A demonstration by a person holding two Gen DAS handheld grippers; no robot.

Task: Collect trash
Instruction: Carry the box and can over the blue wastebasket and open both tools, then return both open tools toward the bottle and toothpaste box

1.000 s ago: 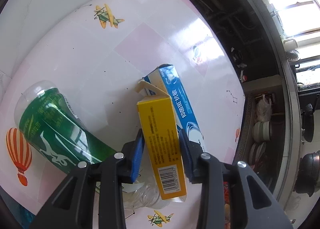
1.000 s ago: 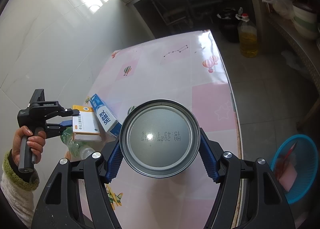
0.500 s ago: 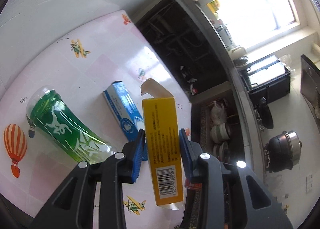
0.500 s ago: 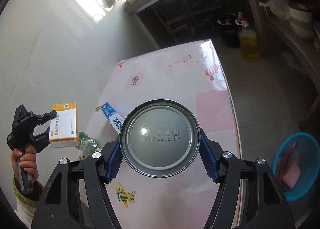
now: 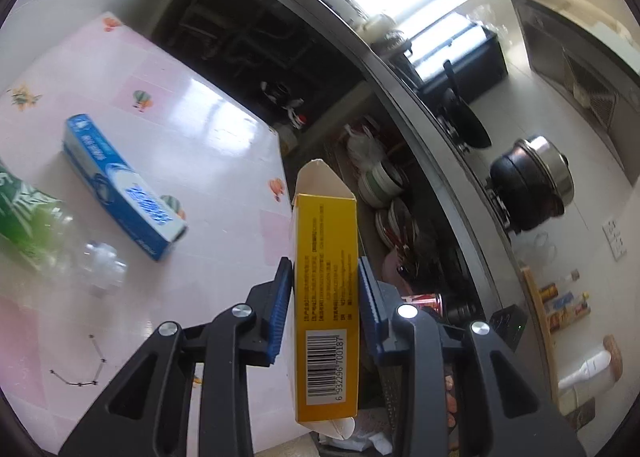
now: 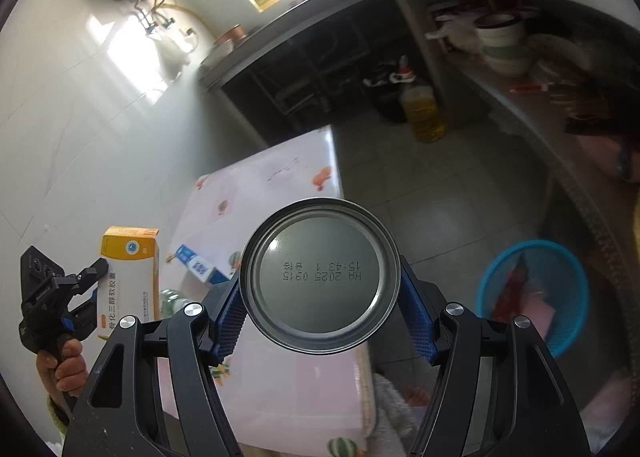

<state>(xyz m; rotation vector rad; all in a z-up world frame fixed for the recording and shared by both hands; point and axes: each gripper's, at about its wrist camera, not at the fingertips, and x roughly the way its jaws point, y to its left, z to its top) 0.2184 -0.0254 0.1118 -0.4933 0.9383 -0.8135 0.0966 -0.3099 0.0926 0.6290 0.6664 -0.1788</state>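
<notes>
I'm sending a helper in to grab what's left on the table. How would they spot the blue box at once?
Find the pink table with balloon and plane prints. Two things lie on it: a green-labelled plastic bottle on its side and, just beside that, the blue box. It is the long, narrow blue and white carton lying flat, not the yellow box gripped in the left tool.

Lifted off the table (image 5: 224, 145): yellow box (image 5: 326, 297), raised clear of the blue box (image 5: 120, 185) and green bottle (image 5: 28, 213) it lay against. Swung with the left gripper (image 5: 325, 305) toward the counter. Can (image 6: 320, 277) carried up, nearer the blue basket (image 6: 532, 293).
</notes>
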